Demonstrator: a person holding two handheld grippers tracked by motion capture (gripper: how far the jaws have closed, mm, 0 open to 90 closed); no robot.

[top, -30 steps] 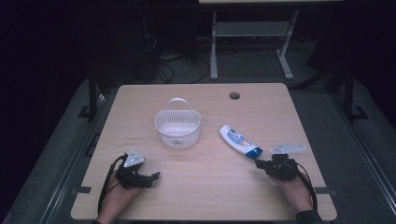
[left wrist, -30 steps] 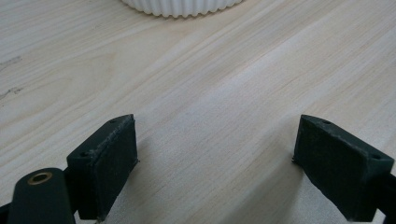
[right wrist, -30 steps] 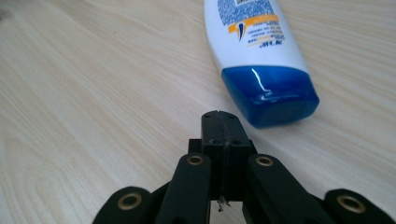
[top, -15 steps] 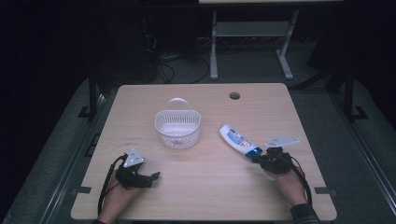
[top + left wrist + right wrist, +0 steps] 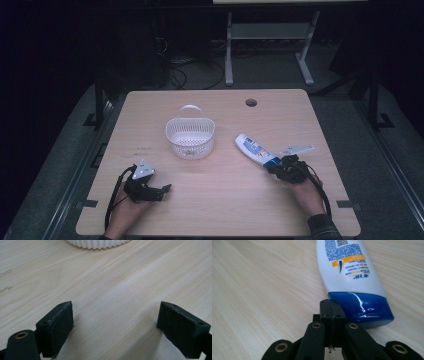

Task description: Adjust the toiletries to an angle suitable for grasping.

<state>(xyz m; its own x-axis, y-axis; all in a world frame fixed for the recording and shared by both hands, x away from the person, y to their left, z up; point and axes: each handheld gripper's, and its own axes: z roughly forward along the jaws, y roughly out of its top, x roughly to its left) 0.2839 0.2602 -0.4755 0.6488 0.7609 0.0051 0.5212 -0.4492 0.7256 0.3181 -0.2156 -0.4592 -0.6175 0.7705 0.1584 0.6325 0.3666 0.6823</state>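
A pale wood-grain surface (image 5: 220,205) with a round cable hole (image 5: 251,102) near its far edge stands on grey floor (image 5: 395,165) in a dim room. Beyond it, a light metal stand (image 5: 270,45) rises on two legs beside a tangle of dark cables (image 5: 192,70). Black frame struts (image 5: 98,102) flank the surface on both sides, and the far background falls into darkness
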